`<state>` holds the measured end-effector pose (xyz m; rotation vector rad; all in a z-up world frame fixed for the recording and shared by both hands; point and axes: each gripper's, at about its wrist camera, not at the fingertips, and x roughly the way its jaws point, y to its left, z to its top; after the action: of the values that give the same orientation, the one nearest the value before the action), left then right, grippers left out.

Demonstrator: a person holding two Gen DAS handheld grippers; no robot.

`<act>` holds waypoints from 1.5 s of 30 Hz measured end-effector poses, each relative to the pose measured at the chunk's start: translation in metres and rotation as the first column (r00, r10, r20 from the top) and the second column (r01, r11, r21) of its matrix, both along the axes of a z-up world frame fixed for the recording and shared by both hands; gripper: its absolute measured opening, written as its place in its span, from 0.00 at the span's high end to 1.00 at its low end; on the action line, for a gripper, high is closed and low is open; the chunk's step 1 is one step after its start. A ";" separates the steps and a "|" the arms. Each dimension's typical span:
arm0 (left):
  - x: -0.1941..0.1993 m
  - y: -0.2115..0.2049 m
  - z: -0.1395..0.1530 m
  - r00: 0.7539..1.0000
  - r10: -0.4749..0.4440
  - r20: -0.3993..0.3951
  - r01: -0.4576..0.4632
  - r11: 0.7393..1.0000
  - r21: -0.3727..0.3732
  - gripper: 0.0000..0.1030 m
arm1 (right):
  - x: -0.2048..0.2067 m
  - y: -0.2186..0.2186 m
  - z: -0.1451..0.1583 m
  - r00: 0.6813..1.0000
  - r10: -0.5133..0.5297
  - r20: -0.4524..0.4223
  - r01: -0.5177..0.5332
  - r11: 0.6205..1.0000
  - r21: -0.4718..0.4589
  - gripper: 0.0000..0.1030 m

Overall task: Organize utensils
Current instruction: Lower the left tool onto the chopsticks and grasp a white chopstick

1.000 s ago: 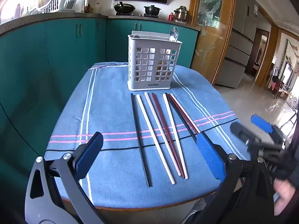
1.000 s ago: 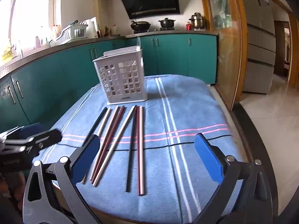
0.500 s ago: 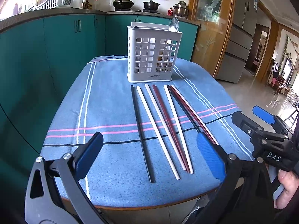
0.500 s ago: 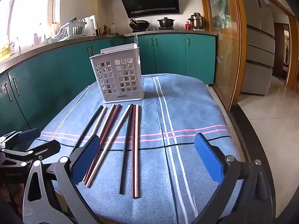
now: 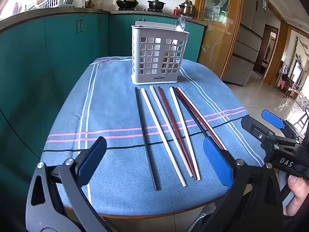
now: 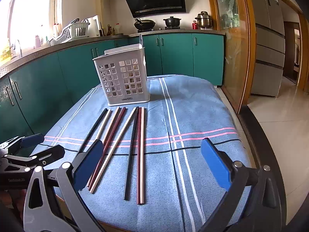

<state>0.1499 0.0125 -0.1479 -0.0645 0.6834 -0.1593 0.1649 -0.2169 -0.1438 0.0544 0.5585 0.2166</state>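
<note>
Several chopsticks, black [image 5: 147, 139], white [image 5: 163, 136] and dark red [image 5: 174, 131], lie side by side on the blue striped cloth [image 5: 108, 106], in front of a white perforated utensil holder [image 5: 159, 55] with a spoon [image 5: 180, 24] in it. In the right wrist view the chopsticks [image 6: 133, 147] and the holder [image 6: 123, 79] show too. My left gripper [image 5: 154, 163] is open and empty above the chopsticks' near ends. My right gripper [image 6: 150, 164] is open and empty, near the table's front edge; it also shows in the left wrist view [image 5: 270, 127].
Teal kitchen cabinets [image 5: 58, 44] run behind and to the left of the table. A glass door with a wooden frame [image 6: 231, 48] and a fridge [image 6: 270, 38] stand to the right. The table's front edge [image 5: 154, 215] is close below the grippers.
Both grippers have moved forward and a little up over the table, so the chopsticks and holder look nearer. The right gripper has come further in at the right. Nothing was picked up.
</note>
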 end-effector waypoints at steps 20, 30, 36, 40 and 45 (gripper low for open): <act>0.153 -0.032 0.019 0.985 0.047 -0.164 -0.050 0.999 -0.015 0.49 | 0.125 -0.028 0.057 0.999 -0.009 0.033 0.007 0.998 0.069 0.04; 0.209 -0.029 -0.014 0.950 0.150 -0.274 -0.165 0.986 -0.033 0.66 | 0.135 -0.047 0.032 0.996 0.025 -0.088 -0.009 0.984 0.177 0.04; 0.224 -0.021 -0.026 0.932 0.171 -0.319 -0.196 0.980 -0.048 0.66 | 0.135 -0.047 0.031 0.993 0.041 -0.112 -0.019 0.982 0.185 0.04; 0.231 -0.023 -0.032 0.929 0.184 -0.321 -0.200 0.980 -0.020 0.67 | 0.134 -0.047 0.033 0.993 0.046 -0.108 -0.026 0.982 0.186 0.04; 0.239 -0.030 -0.032 0.928 0.184 -0.322 -0.189 0.982 0.017 0.67 | 0.135 -0.048 0.032 0.992 0.047 -0.116 -0.024 0.982 0.188 0.04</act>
<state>0.3884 -0.0172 -0.1802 -0.1715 0.9994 0.0321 0.2996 -0.2649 -0.1122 0.2405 0.6585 0.3017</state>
